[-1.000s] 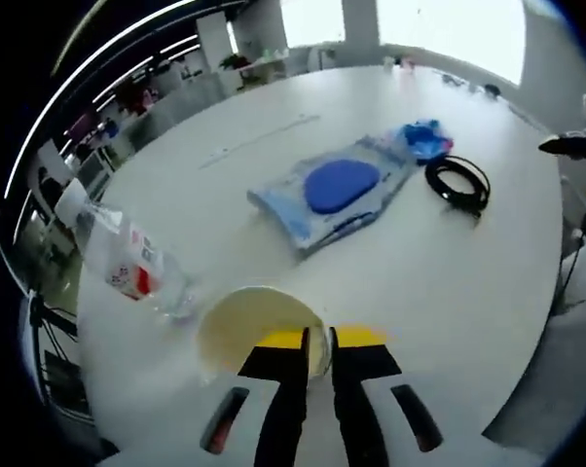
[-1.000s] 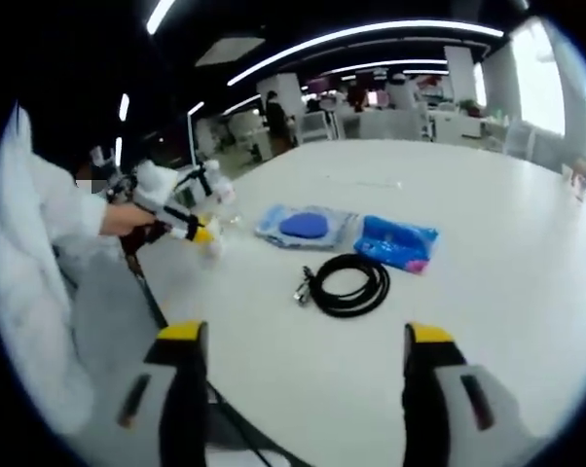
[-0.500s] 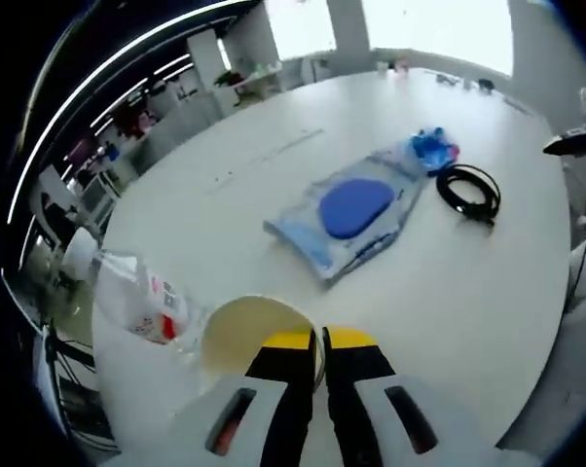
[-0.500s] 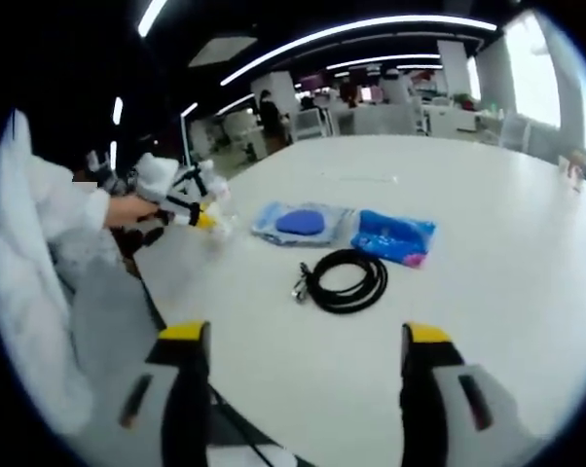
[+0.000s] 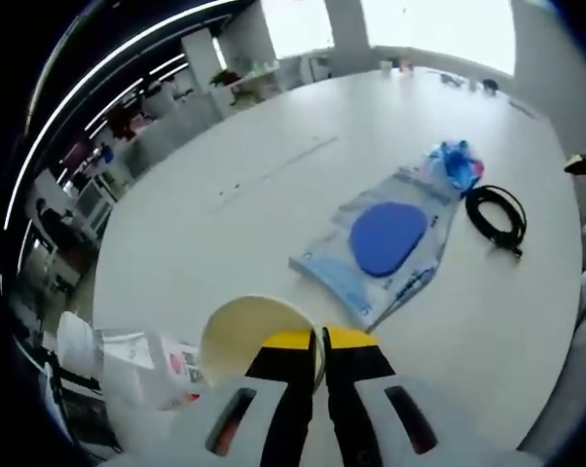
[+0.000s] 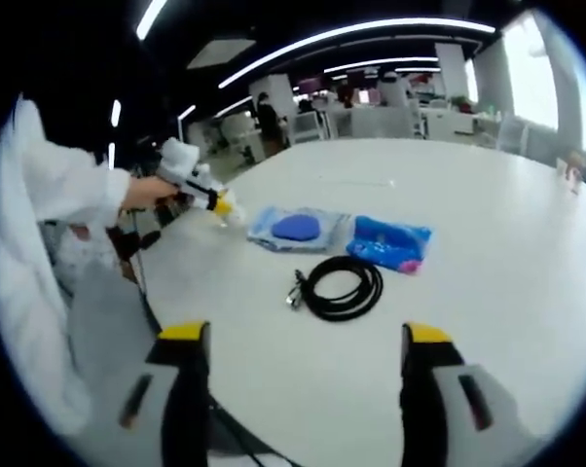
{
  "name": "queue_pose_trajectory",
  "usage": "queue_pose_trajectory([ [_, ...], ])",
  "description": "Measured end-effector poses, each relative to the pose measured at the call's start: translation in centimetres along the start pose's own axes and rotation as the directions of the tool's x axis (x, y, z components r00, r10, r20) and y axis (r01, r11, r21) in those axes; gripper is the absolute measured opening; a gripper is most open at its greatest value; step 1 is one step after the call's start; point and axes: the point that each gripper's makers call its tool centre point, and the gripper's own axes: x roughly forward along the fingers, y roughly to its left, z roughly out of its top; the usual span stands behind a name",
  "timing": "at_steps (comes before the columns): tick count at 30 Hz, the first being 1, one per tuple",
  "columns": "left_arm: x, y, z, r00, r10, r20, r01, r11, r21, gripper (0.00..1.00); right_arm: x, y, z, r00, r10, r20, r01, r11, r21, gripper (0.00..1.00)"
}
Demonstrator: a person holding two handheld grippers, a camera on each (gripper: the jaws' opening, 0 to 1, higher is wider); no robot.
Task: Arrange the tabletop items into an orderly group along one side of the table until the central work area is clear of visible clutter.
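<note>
Gripping the paper cup (image 5: 259, 334) by its rim with the left gripper (image 5: 320, 342), fingers closed on it, lifted near the table (image 5: 274, 175) edge beside the plastic bottle (image 5: 147, 362) — probably for grouping there. Holding the right gripper (image 6: 303, 336) wide open, empty, facing the black cable (image 6: 338, 288) — a likely next pick.

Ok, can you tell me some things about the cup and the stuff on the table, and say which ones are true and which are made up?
1. The left gripper is shut on the paper cup. True.
2. The right gripper is shut on the black cable. False: its jaws stand wide apart, holding nothing.
3. The black cable lies coiled on the white table. True.
4. The clear packet with the blue disc is inside the cup. False: it lies flat on the table.
5. A plastic bottle is beside the cup. True.
</note>
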Motion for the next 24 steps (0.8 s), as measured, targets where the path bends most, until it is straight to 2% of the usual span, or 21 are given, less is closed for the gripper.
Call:
queue_pose_trajectory([
  [13, 1.4, 0.3, -0.7, 0.997, -0.041, -0.065, 0.041, 0.999, -0.001, 0.0, 0.8, -0.6, 0.6, 1.0, -0.003, -0.008, 0.003, 1.0, -0.019, 0.8],
  [24, 1.5, 0.1, -0.9, 0.995, -0.059, -0.076, 0.057, 0.998, -0.026, 0.0, 1.8, -1.1, 1.0, 1.0, 0.002, -0.019, -0.002, 1.0, -0.025, 0.79],
])
